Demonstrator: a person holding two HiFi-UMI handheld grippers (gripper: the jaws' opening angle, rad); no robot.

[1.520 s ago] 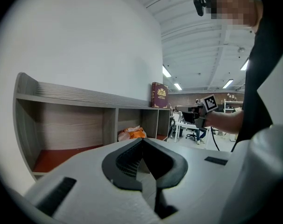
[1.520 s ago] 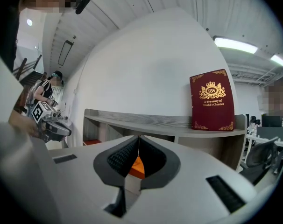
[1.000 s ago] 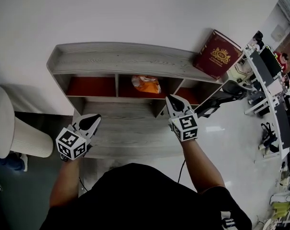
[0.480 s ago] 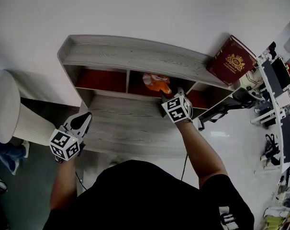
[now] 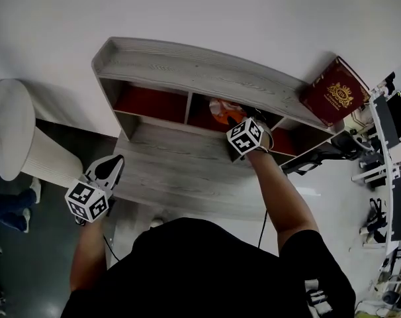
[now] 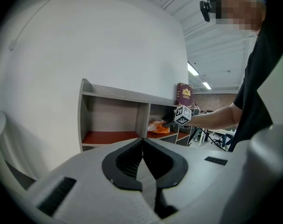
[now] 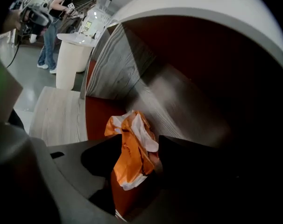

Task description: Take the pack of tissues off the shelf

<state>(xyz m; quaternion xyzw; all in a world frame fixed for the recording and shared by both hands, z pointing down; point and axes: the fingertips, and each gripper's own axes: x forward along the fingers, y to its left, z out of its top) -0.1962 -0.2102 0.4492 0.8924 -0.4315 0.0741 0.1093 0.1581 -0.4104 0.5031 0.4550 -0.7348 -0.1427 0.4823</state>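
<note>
The pack of tissues [image 5: 219,110] is orange and white and crumpled. It lies on the red floor of the middle compartment of the grey wooden shelf [image 5: 187,68]. My right gripper [image 5: 229,120] reaches into that compartment. In the right gripper view its jaws are opening, the right gripper [image 7: 137,143] stands around the pack [image 7: 130,160], and a gap shows on the left side. My left gripper [image 5: 112,167] hangs low at the left, away from the shelf. In the left gripper view the left gripper [image 6: 142,141] is shut on nothing, and the pack [image 6: 156,126] shows far off.
A dark red book [image 5: 337,91] leans on the shelf's top at the right end. A lower grey wooden ledge [image 5: 174,171] juts out in front of the compartments. A white round pedestal [image 5: 15,144] stands to the left. Office desks and chairs crowd the far right.
My right gripper has gone forward from above the ledge into the middle compartment, up to the pack. My left gripper has stayed low at the left.
</note>
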